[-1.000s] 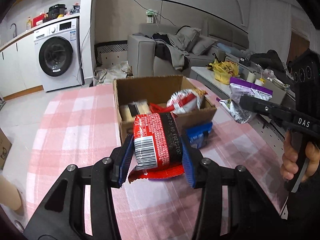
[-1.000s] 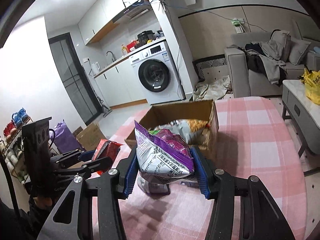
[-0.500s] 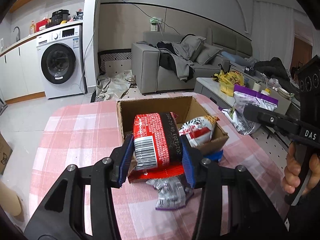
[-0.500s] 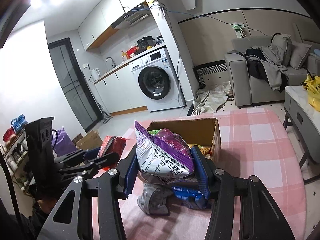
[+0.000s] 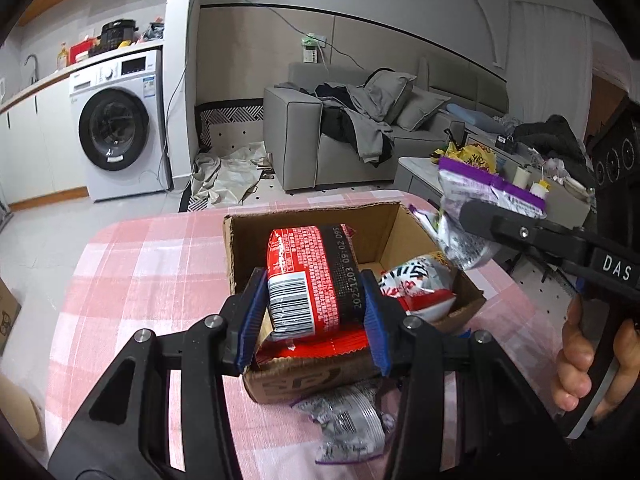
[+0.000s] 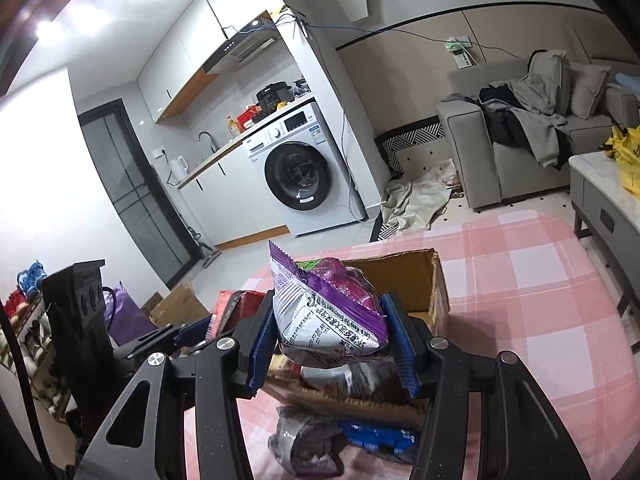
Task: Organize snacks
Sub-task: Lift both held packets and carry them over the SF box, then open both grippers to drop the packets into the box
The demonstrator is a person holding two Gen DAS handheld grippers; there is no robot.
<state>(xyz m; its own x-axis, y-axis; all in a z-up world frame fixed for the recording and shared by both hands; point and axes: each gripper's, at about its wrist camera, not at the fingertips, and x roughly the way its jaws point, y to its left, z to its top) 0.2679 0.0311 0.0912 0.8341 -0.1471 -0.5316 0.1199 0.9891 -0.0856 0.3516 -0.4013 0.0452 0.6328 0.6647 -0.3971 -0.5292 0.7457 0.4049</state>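
My left gripper (image 5: pixel 312 312) is shut on a red and black snack pack (image 5: pixel 310 276) with a barcode, held over the near part of the open cardboard box (image 5: pixel 312 216). My right gripper (image 6: pixel 326 338) is shut on a purple and silver snack bag (image 6: pixel 320 312), held over the box (image 6: pixel 416 276) near its edge. That purple bag (image 5: pixel 480 204) also shows at the right of the left wrist view, above the box's right side. A white and red snack bag (image 5: pixel 420 284) lies inside the box.
A silver and purple bag (image 5: pixel 348 424) and a blue pack (image 6: pixel 376 438) lie on the pink checked tablecloth (image 5: pixel 152 272) in front of the box. A person's hand (image 5: pixel 576 356) grips the right handle. A washing machine, sofa and low table stand beyond.
Both grippers have moved forward with their packs, from short of the box to over it. The box and the far room look closer, and the loose packs now lie below the grippers.
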